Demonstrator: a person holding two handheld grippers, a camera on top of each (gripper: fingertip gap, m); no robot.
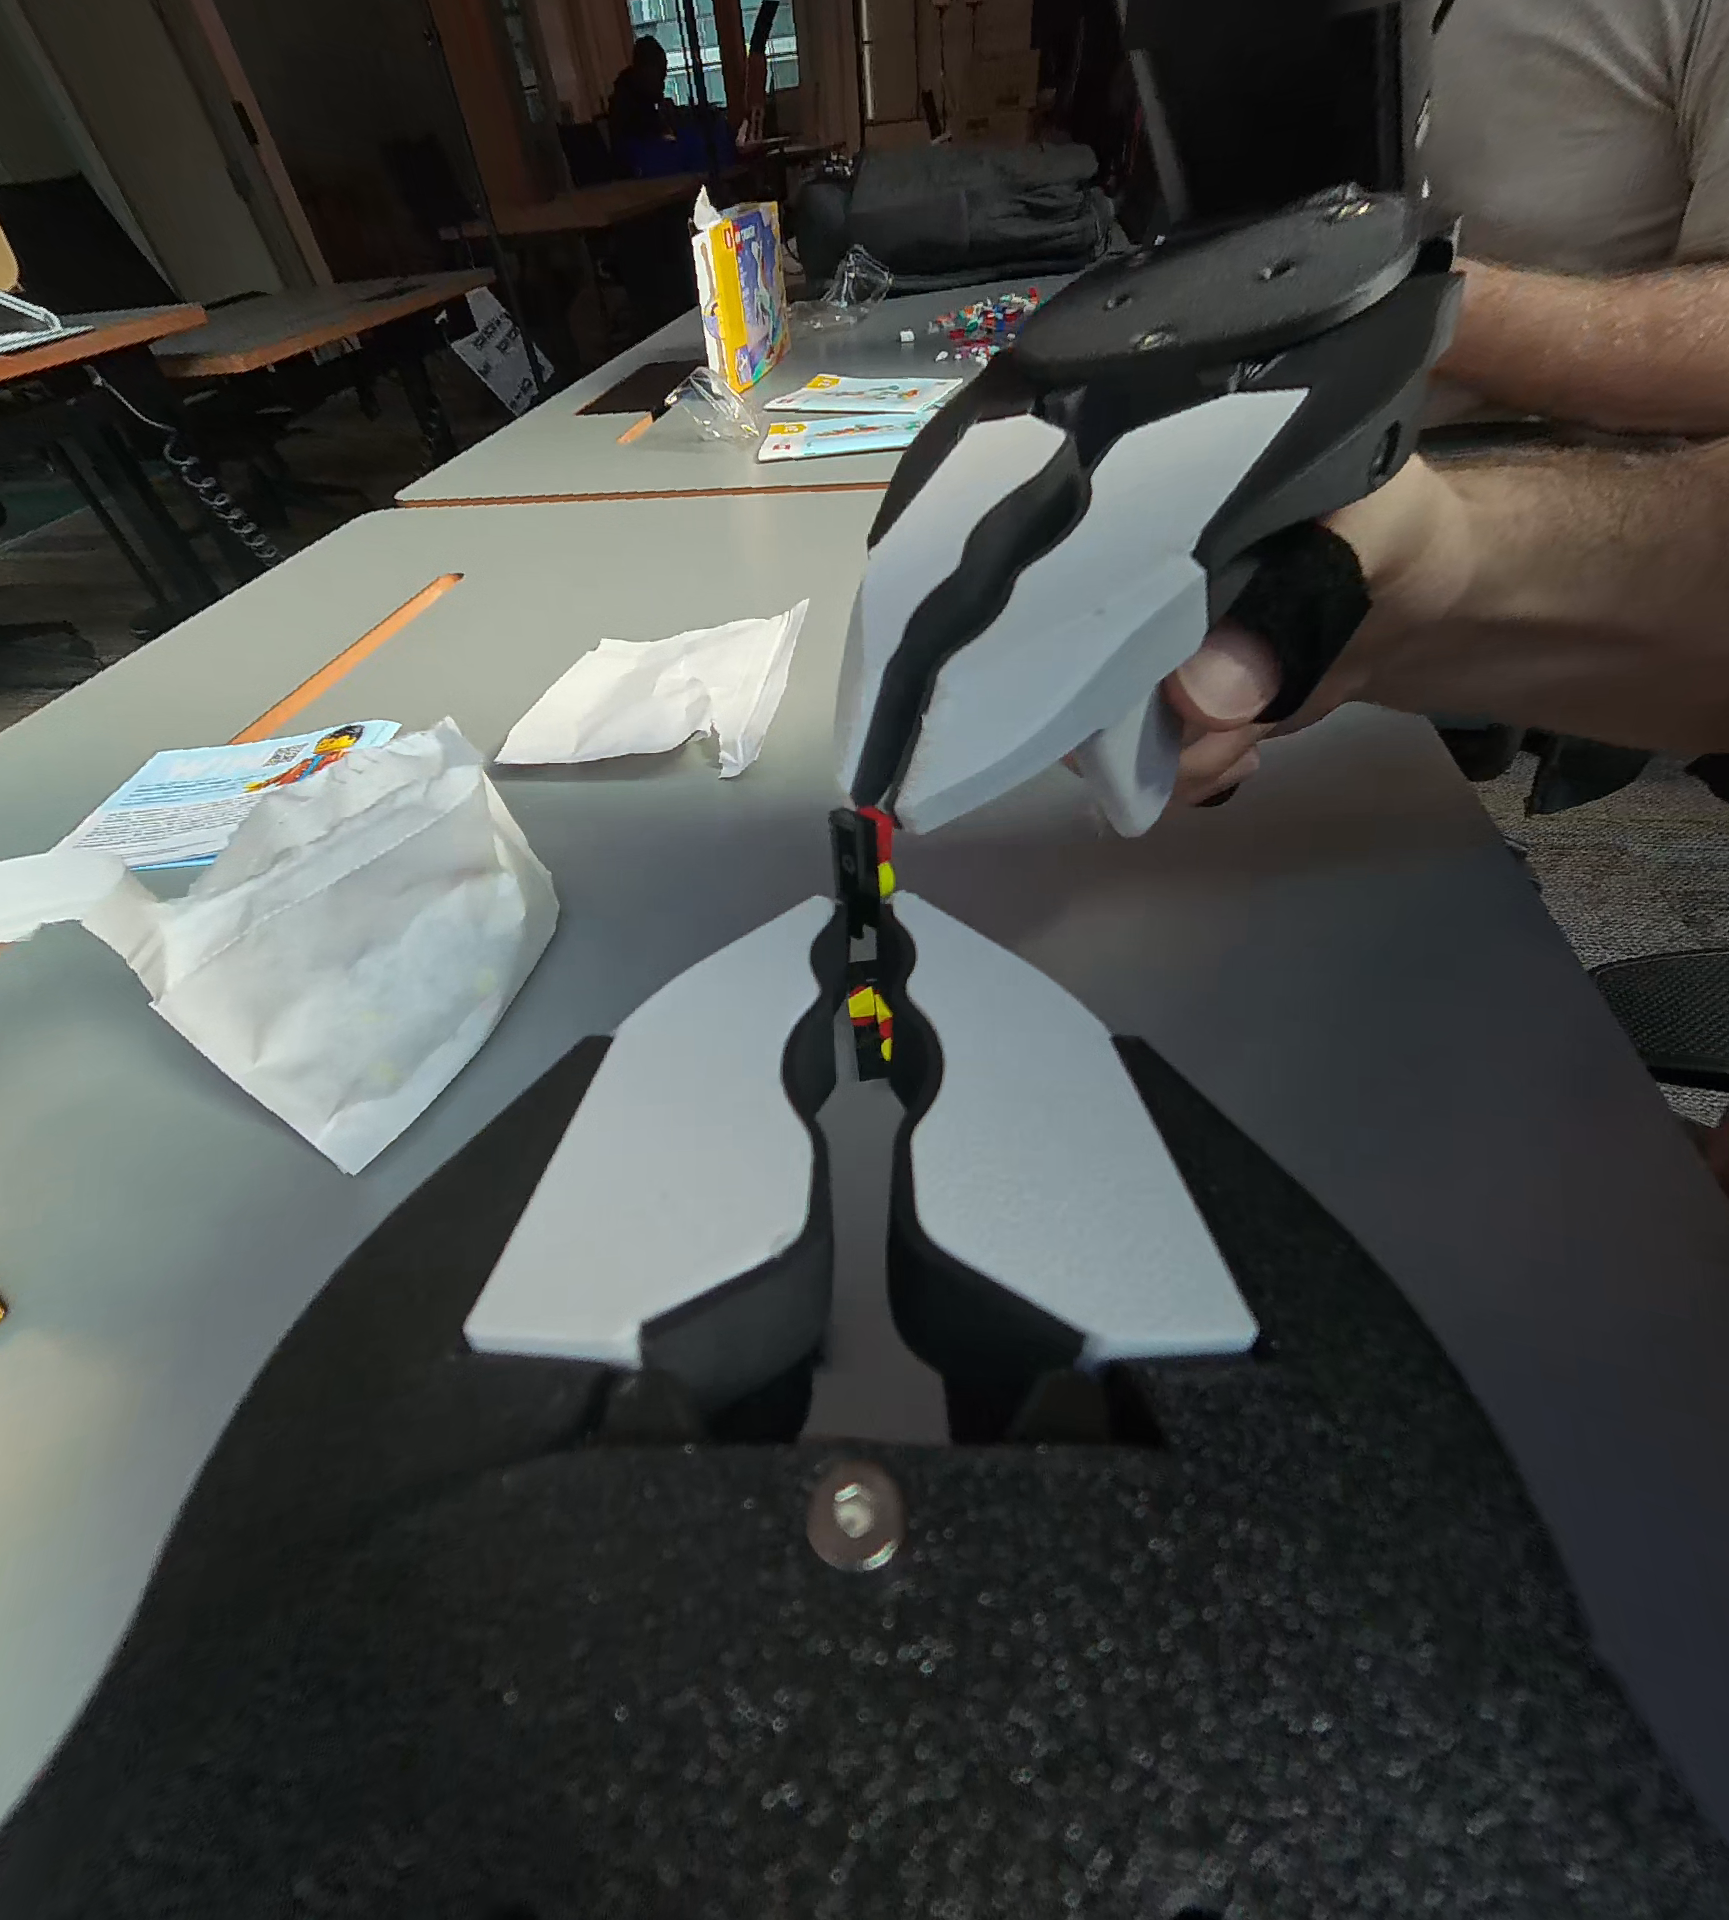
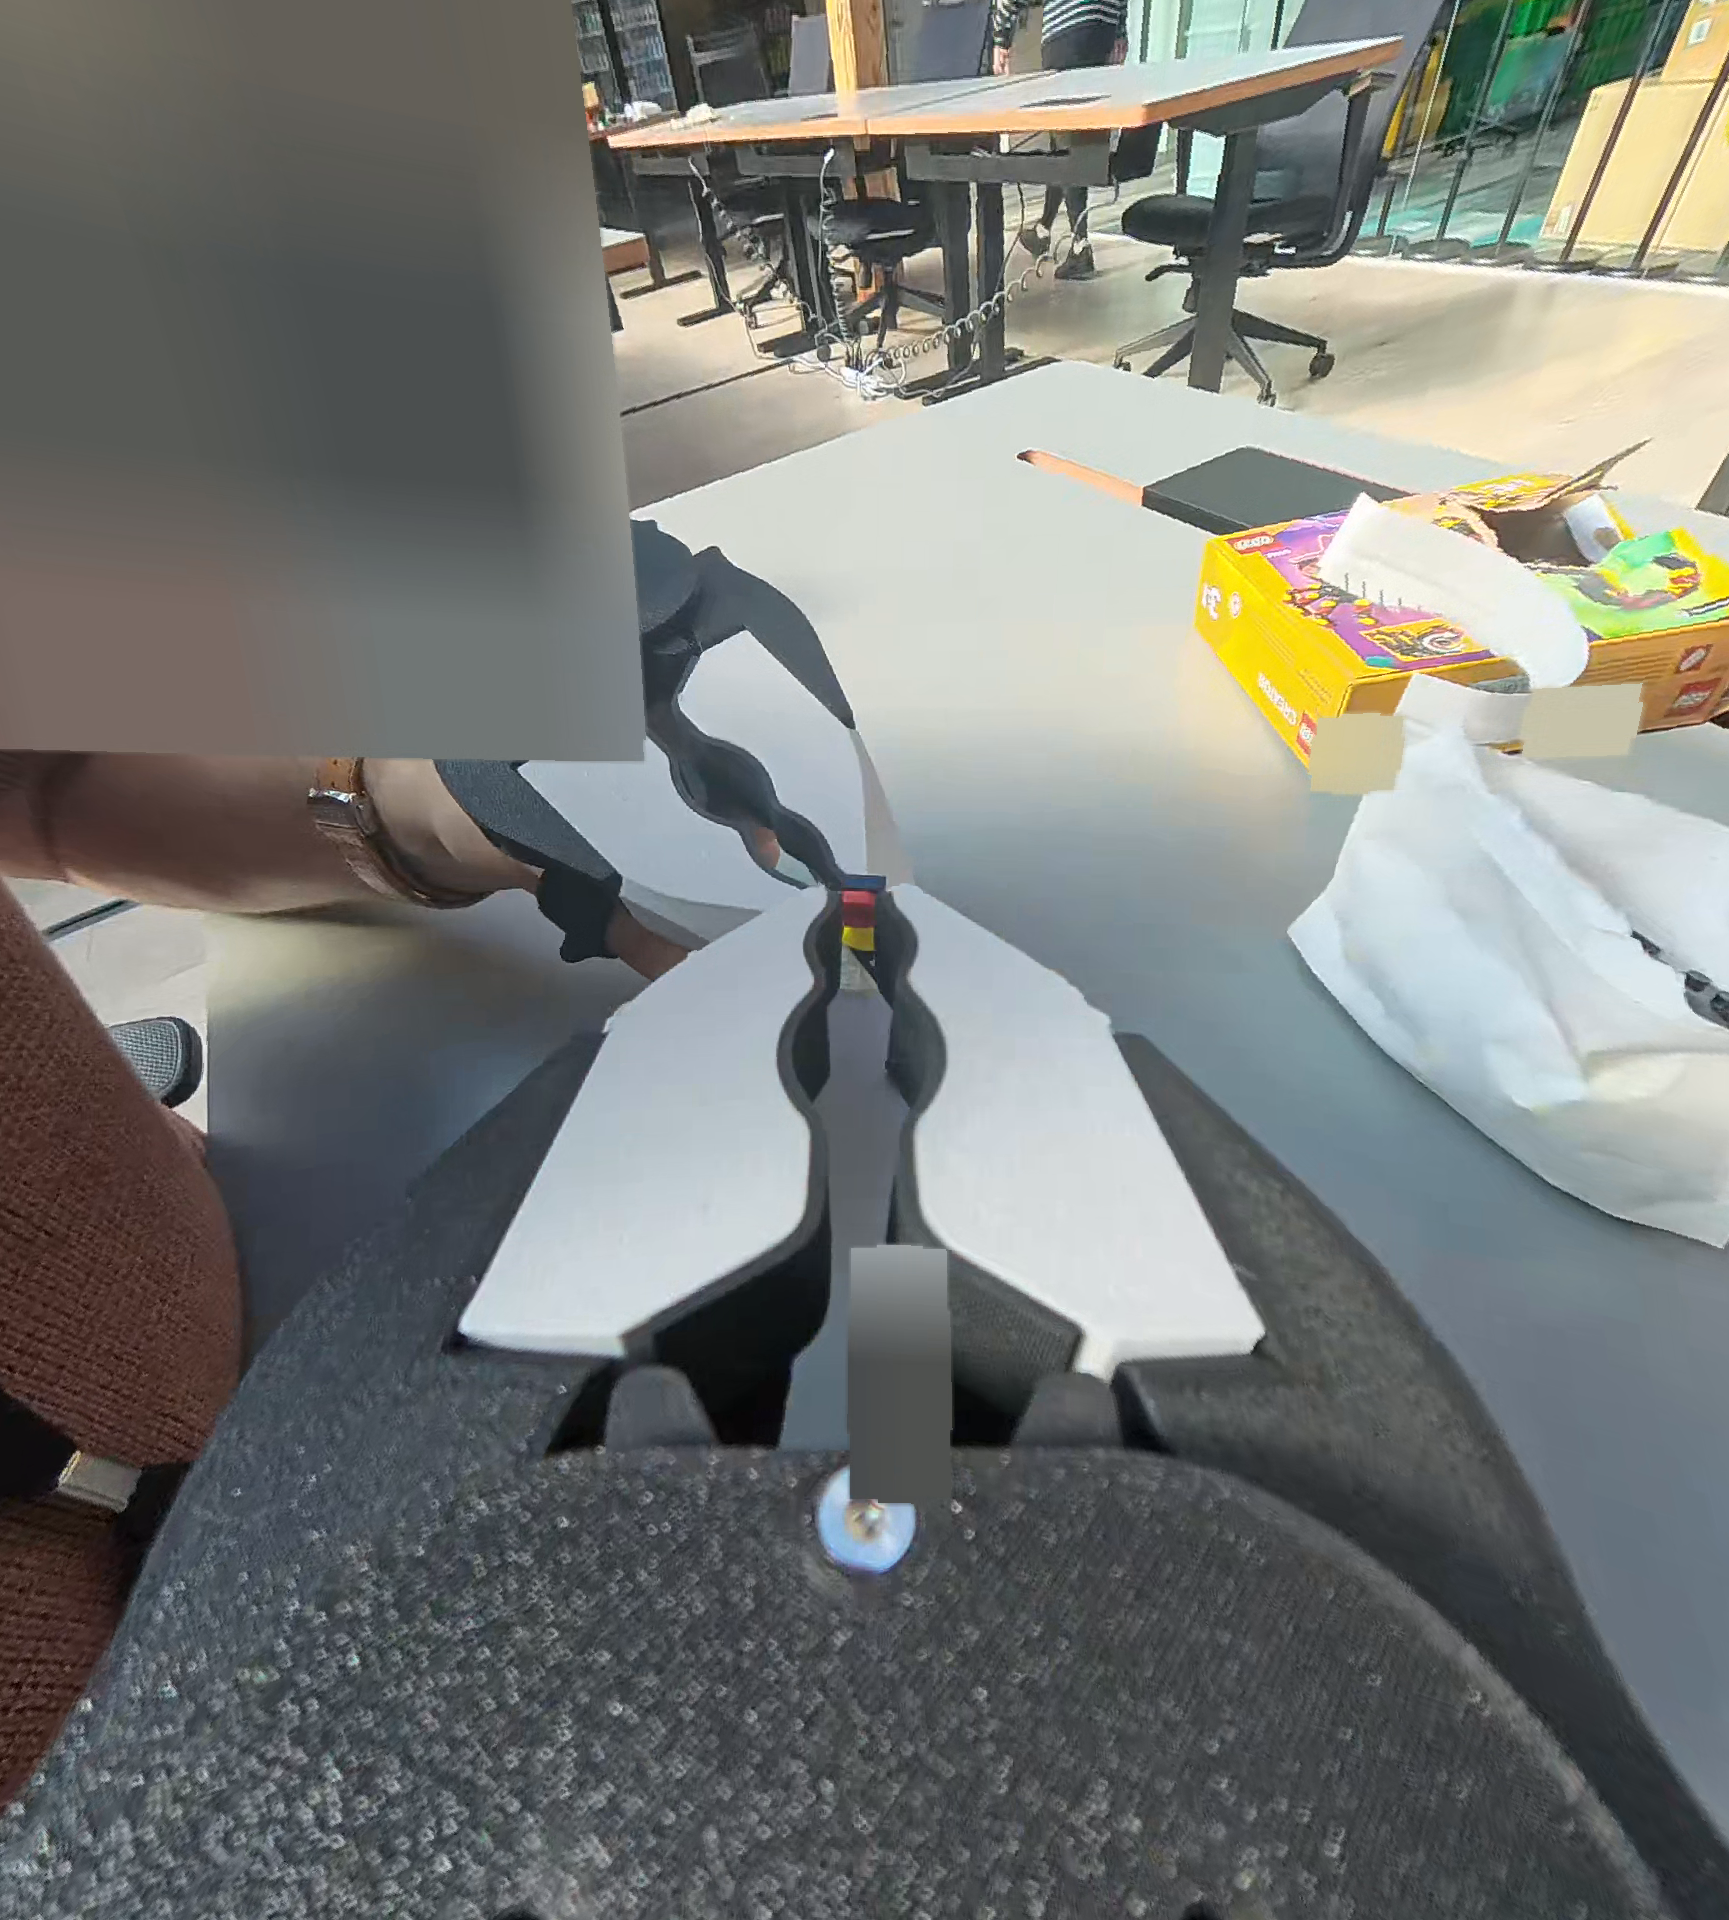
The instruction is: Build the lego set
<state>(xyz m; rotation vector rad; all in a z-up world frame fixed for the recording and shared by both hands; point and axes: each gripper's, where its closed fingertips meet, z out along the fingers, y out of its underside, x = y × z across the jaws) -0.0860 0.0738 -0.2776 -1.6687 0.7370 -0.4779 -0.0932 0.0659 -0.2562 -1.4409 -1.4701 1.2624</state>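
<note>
A small lego assembly [image 1: 855, 862] of black pieces with red and yellow parts is held in the air above the grey table [image 1: 1255, 1039]. My left gripper [image 1: 865, 909] is shut on its lower end, with more of it showing between the fingers. My right gripper [image 1: 879, 805] comes down from the upper right and is shut on its red top end. In the right wrist view the right gripper [image 2: 862, 899] pinches the assembly [image 2: 860, 925], which shows red, yellow and blue there. The left gripper [image 2: 839, 878] meets it from the left.
A torn white paper bag [image 1: 351, 935] lies left of the grippers, with black pieces on it [image 2: 1712, 1003]. There are also a flat paper bag [image 1: 662, 686], a leaflet [image 1: 216, 779] and a yellow lego box [image 2: 1411, 634]. Booklets [image 1: 860, 416] and loose bricks [image 1: 985, 317] lie on the far table. Less than 4 cm separates the two grippers' tips.
</note>
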